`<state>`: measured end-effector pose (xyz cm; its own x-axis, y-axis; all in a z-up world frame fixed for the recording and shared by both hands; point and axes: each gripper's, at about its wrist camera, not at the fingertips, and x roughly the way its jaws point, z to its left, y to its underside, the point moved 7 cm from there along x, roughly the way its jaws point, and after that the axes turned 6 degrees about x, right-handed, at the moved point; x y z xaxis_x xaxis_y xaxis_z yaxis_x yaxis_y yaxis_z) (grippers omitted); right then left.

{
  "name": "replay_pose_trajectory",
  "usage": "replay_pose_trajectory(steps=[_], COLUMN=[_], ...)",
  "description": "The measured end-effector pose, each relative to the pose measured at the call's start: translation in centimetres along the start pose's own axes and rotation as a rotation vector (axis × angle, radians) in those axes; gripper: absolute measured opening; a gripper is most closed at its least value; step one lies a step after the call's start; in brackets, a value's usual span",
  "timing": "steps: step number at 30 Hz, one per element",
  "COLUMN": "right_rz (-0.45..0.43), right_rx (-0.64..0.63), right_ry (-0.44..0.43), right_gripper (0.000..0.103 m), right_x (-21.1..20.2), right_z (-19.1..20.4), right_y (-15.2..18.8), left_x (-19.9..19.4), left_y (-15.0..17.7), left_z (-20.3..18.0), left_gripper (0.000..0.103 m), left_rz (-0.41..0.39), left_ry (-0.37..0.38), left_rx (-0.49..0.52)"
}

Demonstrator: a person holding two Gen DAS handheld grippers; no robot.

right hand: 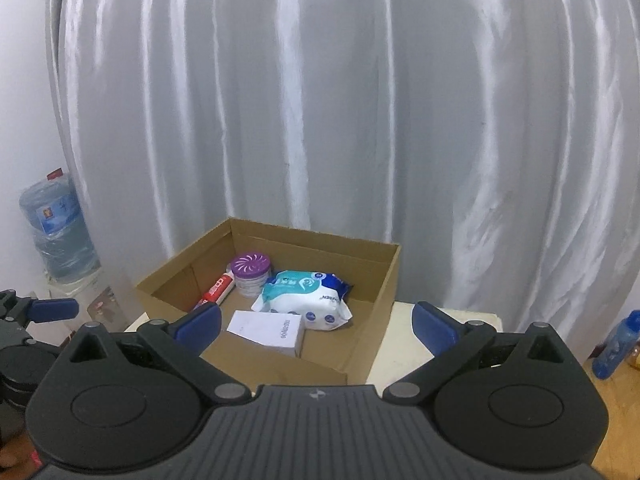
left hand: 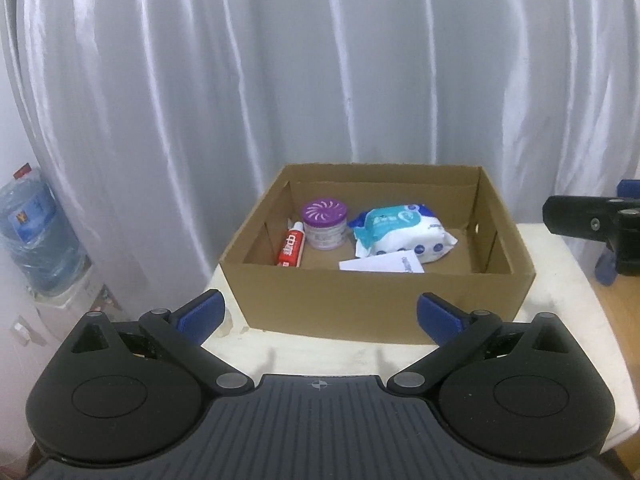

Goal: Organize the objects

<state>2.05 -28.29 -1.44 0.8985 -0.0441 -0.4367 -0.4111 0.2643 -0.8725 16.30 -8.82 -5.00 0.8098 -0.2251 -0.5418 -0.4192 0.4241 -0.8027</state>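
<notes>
Left gripper (left hand: 320, 312) level, jaws spread, facing box (left hand: 376, 300)

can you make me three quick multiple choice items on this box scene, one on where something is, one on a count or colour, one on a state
1. Where does the red toothpaste tube lie?
A. outside the box, on the table
B. inside the cardboard box, beside the purple-lidded jar
C. between the left tool's fingers

2. How many items lie in the box?
A. two
B. four
C. six

3. What state are both tools in?
A. open, holding nothing
B. shut on the wipes pack
C. shut on the jar

Answers:
1 B: the tube rests against the jar near the box's left wall.
2 B: tube, jar, wipes pack and white carton.
3 A: the left tool and right tool show fingers spread wide apart with nothing between them.
</notes>
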Motion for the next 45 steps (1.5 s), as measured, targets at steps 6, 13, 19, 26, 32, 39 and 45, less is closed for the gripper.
replay_pose_trajectory(steps=[6,13,19,26,32,39,45], right_rz=[-0.031,0.055,0.149,0.181,0.204,0.218,0.228], right_rx=[-0.003,0.043,0.100,0.088,0.094,0.099,0.111], right_ry=[0.025,0.053,0.071,0.074,0.090,0.105,0.116], right_gripper=[0.103,0.103,0.103,0.103,0.103,0.103,0.103], right_x=[0.1,2.4,4.1,5.1,5.7,6.4,6.8], right_z=[0.8,0.9,1.0,1.7,1.4,1.0,0.7], right_y=[-0.3,1.0,2.7,3.4,3.6,3.8,3.9], left_x=[1.9,4.7,6.2,6.8,7.2,7.6,7.9], left_y=[0.1,0.6,0.5,0.3,0.1,-0.4,-0.7], left_z=[1.1,2.3,2.6,2.5,2.0,1.8,1.5], left_gripper=[0.103,0.103,0.103,0.103,0.103,0.103,0.103], left_rz=[0.036,0.103,0.137,0.145,0.147,0.143,0.138], left_ry=[0.010,0.039,0.097,0.150,0.183,0.196,0.198], left_rx=[-0.016,-0.013,-0.012,-0.023,-0.027,-0.013,0.005])
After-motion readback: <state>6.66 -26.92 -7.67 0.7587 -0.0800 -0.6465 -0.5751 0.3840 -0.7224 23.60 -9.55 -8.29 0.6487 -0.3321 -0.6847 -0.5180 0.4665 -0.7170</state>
